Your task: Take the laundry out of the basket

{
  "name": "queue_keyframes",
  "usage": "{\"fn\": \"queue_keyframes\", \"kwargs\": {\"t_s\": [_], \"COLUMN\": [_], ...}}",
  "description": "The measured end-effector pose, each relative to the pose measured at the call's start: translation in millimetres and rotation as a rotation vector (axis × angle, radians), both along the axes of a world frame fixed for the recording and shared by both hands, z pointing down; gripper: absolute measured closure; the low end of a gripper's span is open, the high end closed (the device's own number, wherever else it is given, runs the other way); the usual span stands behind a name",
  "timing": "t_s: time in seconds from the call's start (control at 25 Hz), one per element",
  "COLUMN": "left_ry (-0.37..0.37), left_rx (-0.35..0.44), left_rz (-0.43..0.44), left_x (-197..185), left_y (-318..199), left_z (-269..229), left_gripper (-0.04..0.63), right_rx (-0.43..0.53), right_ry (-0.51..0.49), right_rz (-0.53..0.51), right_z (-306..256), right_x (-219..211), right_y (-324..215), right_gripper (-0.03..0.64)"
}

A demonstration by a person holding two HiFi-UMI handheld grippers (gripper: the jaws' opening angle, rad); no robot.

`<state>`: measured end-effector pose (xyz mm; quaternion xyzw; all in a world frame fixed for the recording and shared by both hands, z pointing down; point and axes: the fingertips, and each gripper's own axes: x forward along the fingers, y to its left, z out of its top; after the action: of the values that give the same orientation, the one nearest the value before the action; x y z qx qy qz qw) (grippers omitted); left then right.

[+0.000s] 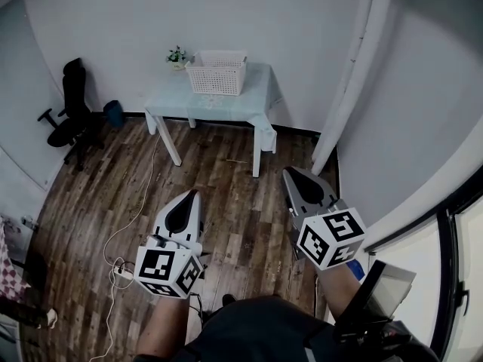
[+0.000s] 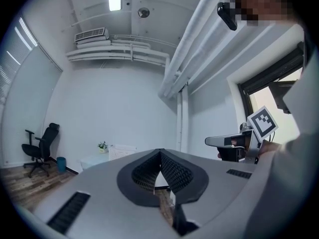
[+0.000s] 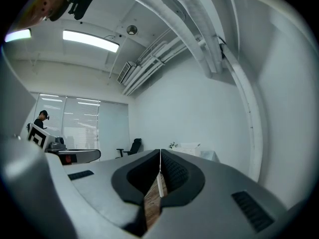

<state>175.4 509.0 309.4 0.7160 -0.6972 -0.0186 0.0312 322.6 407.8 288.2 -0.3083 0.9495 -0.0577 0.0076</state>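
The person holds both tools level over the wooden floor. The left gripper is at seven o'clock in the head view and the right gripper at five o'clock. Each one's jaws are pressed together at the tips with nothing between them. The white slatted basket stands well apart from both, at twelve o'clock on the small pale table against the wall. What it holds cannot be made out. A potted plant sits just beside it, and an office chair stands at ten o'clock.
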Motion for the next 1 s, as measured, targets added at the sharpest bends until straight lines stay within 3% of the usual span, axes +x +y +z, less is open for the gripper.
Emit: {"fn": "queue_keyframes", "kwargs": {"t_s": [1.0], "left_ry": [0.067], "left_rx": [0.008], "left_rz": [0.058], "left_x": [-93], "left_y": [-8], "left_z": [23], "left_gripper": [0.588], "right_rx": [0.02], "right_ry": [0.071], "right_rz": [0.028], "right_z": [13], "right_x": [-92], "right_y": [13], "right_gripper": [0.6]}}
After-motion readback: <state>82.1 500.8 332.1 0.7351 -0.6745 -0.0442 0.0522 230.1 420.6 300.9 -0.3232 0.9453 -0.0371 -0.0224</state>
